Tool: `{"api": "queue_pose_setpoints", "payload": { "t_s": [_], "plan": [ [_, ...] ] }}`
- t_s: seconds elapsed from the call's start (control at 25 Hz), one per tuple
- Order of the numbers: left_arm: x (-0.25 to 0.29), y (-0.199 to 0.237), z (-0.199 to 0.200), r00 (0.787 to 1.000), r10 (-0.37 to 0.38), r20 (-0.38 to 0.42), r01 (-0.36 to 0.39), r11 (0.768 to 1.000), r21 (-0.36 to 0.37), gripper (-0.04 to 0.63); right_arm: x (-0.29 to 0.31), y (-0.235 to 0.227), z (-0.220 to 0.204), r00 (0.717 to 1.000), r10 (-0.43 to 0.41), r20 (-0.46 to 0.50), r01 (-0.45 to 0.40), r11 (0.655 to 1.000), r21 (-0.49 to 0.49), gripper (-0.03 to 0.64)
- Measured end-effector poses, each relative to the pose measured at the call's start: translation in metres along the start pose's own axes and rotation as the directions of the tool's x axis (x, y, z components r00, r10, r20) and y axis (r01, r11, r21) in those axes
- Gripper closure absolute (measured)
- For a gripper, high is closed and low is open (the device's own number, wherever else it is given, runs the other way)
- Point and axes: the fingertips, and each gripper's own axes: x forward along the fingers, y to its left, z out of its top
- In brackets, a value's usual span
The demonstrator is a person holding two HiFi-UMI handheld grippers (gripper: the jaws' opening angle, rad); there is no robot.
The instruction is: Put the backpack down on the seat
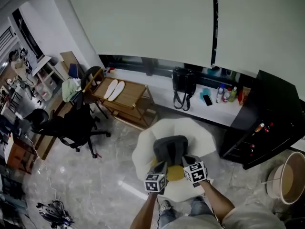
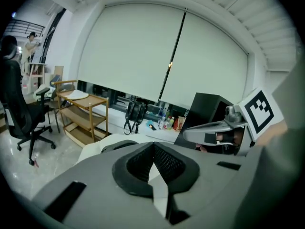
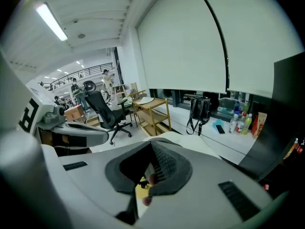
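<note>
The backpack (image 1: 170, 150) is judged set down on the white seat (image 1: 143, 151). The left tool (image 2: 153, 147) and right tool (image 3: 151, 146) are closed, empty; nothing appears left.

1. The backpack (image 1: 170, 149) is dark grey cloth, matt.
2. The seat (image 1: 202, 135) has a cream cover, smooth and matt.
3. The floor (image 1: 95, 175) is glossy and stone-like.
4. The trolley (image 1: 128, 95) is light wood.
5. The left claw (image 2: 155, 144) and right claw (image 3: 150, 144) are matt grey plastic with rough meshed dark pads (image 2: 165, 161).
</note>
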Motion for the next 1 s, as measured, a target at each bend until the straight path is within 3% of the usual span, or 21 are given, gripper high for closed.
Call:
{"api": "queue_pose_setpoints", "payload": {
  "t_s": [0.36,0.72,1.0],
  "plan": [
    [-0.054,-0.031,0.032,0.994,-0.038,0.103,0.035,0.999,0.025,0.565,-0.052,0.03,0.032,0.994,-0.026,0.107,0.03,0.999,-0.036,0.589],
    [-0.084,-0.036,0.025,0.986,-0.133,0.099,0.127,0.989,0.07,0.565,-0.076,0.059,0.031,0.983,-0.109,0.149,0.113,0.993,-0.022,0.589],
    [-0.105,-0.031,0.026,0.968,-0.243,0.066,0.232,0.963,0.139,0.565,-0.088,0.09,0.022,0.966,-0.199,0.163,0.197,0.98,0.03,0.589]
  ]
}}
